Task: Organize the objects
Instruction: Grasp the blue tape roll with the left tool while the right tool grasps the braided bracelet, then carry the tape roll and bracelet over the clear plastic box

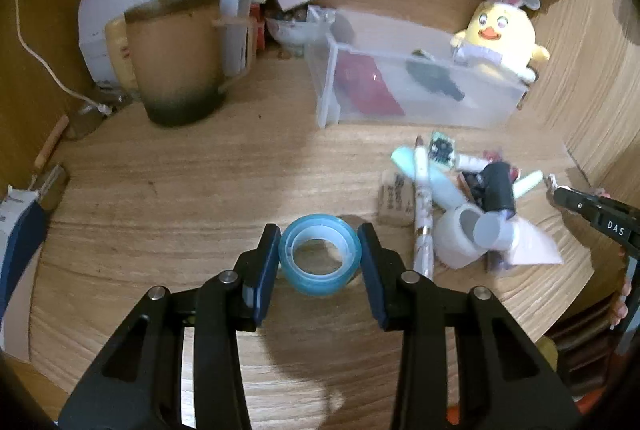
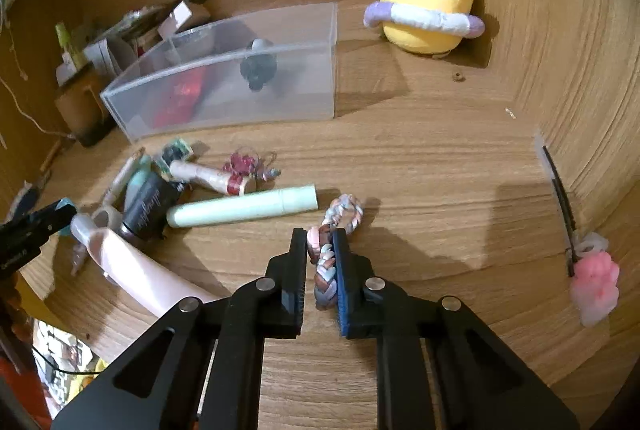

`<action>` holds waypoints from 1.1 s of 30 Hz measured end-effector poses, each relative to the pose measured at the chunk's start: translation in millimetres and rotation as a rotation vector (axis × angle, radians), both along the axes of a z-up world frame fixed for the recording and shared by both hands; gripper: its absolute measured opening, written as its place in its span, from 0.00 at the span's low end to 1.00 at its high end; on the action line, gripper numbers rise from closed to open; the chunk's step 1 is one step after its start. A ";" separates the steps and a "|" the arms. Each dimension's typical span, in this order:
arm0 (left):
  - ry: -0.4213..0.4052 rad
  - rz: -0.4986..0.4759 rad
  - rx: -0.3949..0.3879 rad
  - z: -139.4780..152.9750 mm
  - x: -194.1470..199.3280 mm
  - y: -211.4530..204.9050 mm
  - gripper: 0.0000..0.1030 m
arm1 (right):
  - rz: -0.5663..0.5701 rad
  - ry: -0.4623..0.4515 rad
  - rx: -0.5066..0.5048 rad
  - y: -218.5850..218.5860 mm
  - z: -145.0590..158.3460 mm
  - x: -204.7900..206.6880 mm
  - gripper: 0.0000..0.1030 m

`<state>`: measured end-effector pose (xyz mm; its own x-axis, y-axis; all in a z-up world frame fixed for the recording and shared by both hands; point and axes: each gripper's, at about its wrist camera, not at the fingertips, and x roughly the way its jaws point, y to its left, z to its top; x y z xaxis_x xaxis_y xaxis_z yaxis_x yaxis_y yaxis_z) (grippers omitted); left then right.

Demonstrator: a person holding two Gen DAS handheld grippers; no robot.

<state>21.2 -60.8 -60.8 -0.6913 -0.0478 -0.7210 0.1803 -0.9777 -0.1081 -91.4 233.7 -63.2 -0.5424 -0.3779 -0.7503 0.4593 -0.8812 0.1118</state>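
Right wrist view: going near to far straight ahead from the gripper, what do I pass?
Right gripper closed on the braided band, then bare wooden desk, then the clear plastic bin.

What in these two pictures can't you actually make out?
- Left wrist view: the bin's frosted wall blurs the red item and dark item inside.
- Left wrist view: the mug hides part of the white boxes behind it.
- Right wrist view: print on the black tube is too small to read.
- Right wrist view: the right gripper's fingers cover the braid's middle.
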 end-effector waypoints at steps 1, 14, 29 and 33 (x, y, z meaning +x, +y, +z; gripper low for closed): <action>0.010 0.000 -0.001 3.6 0.2 0.5 0.38 | 0.001 0.005 -0.010 0.4 3.6 0.1 0.10; 0.165 -0.025 0.010 56.9 -15.3 10.9 0.38 | 0.039 0.154 -0.072 -13.6 50.9 -6.3 0.10; 0.258 -0.027 -0.020 99.7 -47.8 17.3 0.38 | 0.128 0.271 -0.142 -53.3 91.1 -27.5 0.10; 0.269 -0.026 -0.031 107.7 -59.7 17.7 0.38 | 0.152 0.284 -0.148 -65.4 97.0 -36.1 0.10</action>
